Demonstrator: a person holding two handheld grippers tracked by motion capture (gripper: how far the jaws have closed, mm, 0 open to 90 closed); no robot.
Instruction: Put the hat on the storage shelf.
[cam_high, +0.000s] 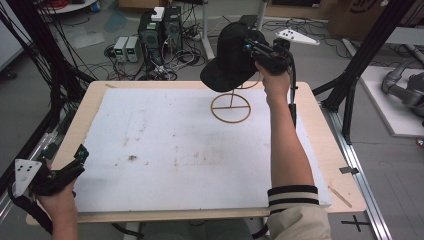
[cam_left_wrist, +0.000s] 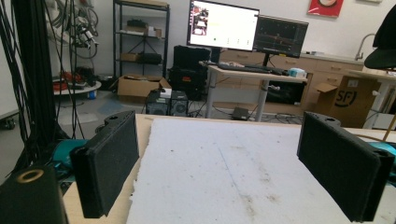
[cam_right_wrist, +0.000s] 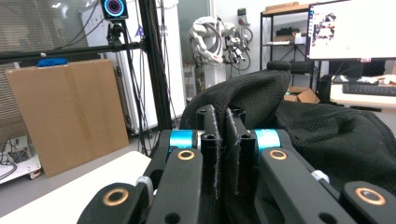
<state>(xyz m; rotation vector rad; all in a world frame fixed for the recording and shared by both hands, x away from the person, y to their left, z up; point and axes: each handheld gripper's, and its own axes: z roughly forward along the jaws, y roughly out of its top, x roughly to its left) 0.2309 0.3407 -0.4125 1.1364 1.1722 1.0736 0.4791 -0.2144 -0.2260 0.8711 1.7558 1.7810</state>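
Black cap (cam_high: 231, 57) pinched in right gripper (cam_high: 251, 48), jaws clamped on fabric, held over wooden stand (cam_high: 230, 107), apparently above its top. Lower crown centred, release late. Left gripper (cam_left_wrist: 231, 163) jaws apart, idle at table (cam_high: 320, 130) corner

The cap (cam_high: 231, 60) is matt black cloth, partly mesh. The stand (cam_high: 230, 107) looks like pale wood, the sheet (cam_high: 185, 150) rough white foam, stained.

Robotics lab: twin monitors (cam_left_wrist: 247, 30) on a desk, computer towers (cam_high: 160, 30) amid floor cabling, cardboard boxes (cam_left_wrist: 137, 86), black frame posts (cam_high: 367, 50), idle robot arm (cam_right_wrist: 217, 35) noted at rear.
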